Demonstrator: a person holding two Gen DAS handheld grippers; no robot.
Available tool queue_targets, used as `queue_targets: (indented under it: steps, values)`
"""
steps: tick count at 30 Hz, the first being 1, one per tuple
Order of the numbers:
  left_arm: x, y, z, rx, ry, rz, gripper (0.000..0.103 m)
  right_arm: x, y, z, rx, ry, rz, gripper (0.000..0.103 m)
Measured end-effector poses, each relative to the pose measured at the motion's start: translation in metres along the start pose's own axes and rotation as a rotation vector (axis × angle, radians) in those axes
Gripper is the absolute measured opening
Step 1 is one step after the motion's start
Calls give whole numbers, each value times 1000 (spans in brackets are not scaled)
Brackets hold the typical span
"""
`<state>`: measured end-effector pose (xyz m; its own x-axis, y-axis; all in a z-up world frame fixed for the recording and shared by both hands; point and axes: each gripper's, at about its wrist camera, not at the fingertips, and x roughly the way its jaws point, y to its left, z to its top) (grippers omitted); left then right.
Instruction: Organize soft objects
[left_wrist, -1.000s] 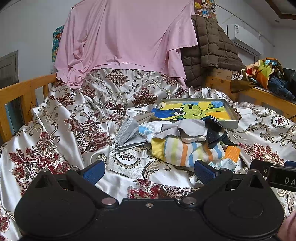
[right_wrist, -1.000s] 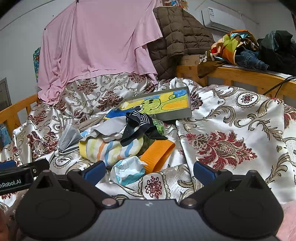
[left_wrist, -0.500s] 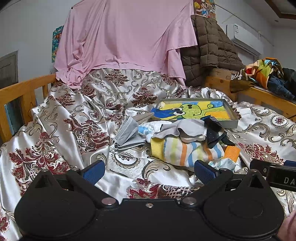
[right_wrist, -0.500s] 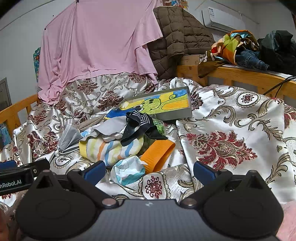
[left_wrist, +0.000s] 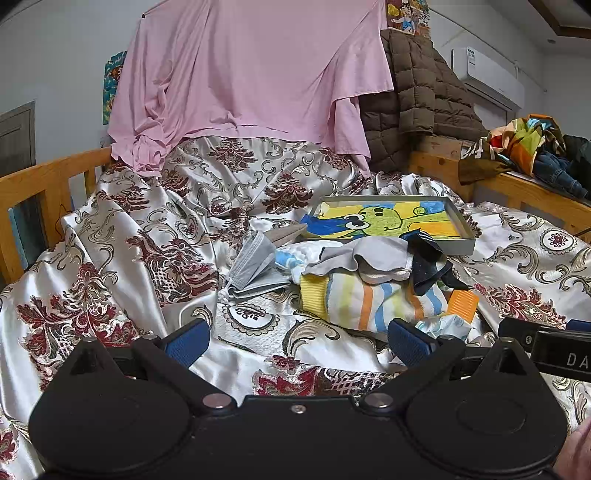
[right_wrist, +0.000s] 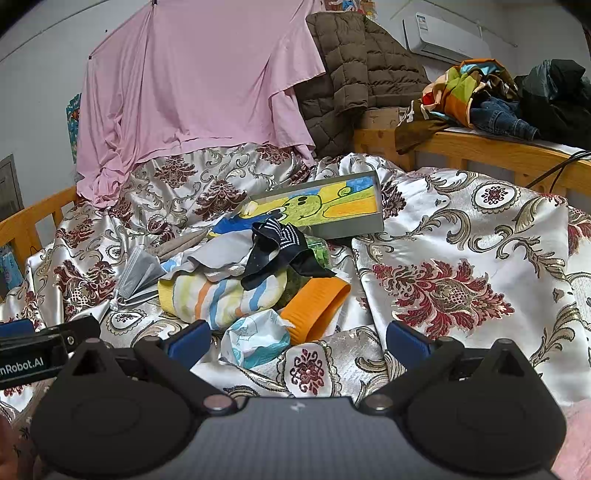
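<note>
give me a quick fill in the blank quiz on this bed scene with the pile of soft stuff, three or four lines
1. The big sheet draped over the headboard is ____ in colour.
2. The left tool and the right tool are both ____, gripping nothing.
3. The shallow box behind the pile shows a drawing of a ____ cartoon figure.
4. The grey face mask lies on the ____ side of the striped cloth.

Missing words: pink; open; green; left

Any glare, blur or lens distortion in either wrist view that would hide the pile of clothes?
Left wrist view: sharp, even indoor light, sheen on the bedspread, fisheye bending the bed rail. Right wrist view: the pile of clothes is crisp and unshadowed; edges curve and corners darken.
</note>
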<state>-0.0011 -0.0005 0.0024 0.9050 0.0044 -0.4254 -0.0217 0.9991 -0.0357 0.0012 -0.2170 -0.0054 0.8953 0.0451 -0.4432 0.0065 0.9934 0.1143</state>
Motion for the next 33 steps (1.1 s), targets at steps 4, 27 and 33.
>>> queue_targets:
  steps: [4, 27, 33]
  values:
    - [0, 1, 1, -3, 3, -2, 102, 4, 5, 1, -18, 28, 19, 103]
    - [110, 19, 28, -21, 116, -171, 102, 86, 10, 35, -250, 202, 247, 103]
    - [145, 6, 31, 32, 157, -230, 102, 99, 14, 34, -312, 196, 305, 101]
